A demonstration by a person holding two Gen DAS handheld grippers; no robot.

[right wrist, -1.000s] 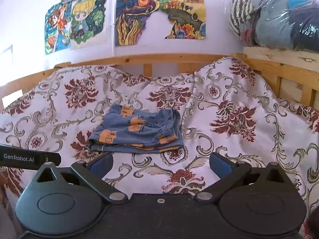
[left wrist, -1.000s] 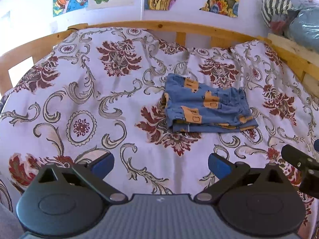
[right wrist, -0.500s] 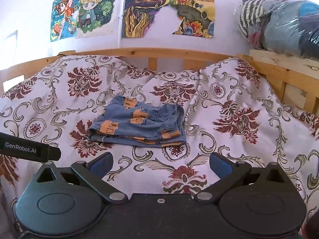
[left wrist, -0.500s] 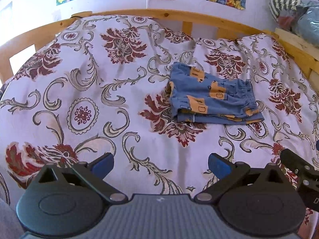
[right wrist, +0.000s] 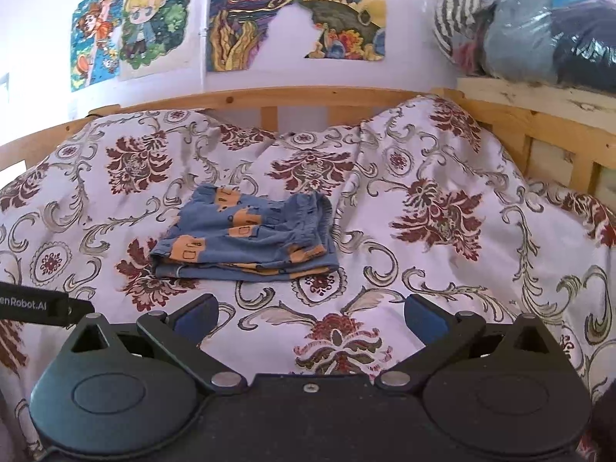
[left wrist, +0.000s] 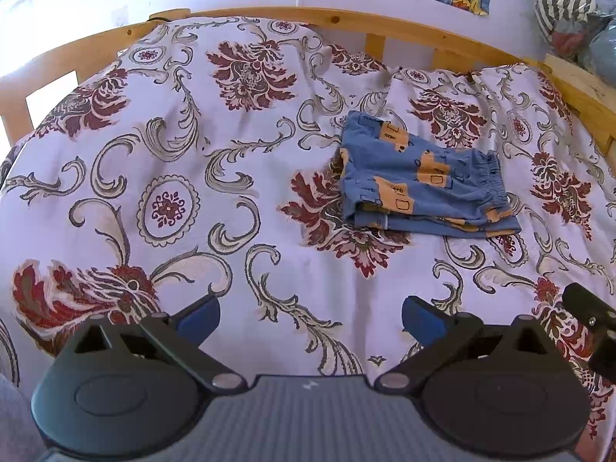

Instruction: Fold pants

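Wooden bed frame (right wrist: pixel 292 94) with slatted rails stands against a white wall (right wrist: pixel 34 19). Colourful drawings (right wrist: pixel 296 11) are fixed above the far rail. Floral bedspread (left wrist: pixel 173 161) covers the bed; lighting bright.

The left gripper (left wrist: pixel 311 313) has two black fingers tipped with blue pads (left wrist: pixel 200 316), one on each side. Each finger is a flat bar that pivots on a silver rivet (left wrist: pixel 224 380) and joins a rounded black housing with a triangular cutout and a shallow oval recess. Between the housings sits a grey ribbed plate (left wrist: pixel 308 419) with a small white mark near its front edge.

The right gripper (right wrist: pixel 311 313) has the same build, with blue pads (right wrist: pixel 423 317) and silver rivets, but its centre plate (right wrist: pixel 308 423) is dark and grainy with one silver screw (right wrist: pixel 310 387). To its left, a black bar (right wrist: pixel 34 304) carries white lettering, cut off by the frame edge.
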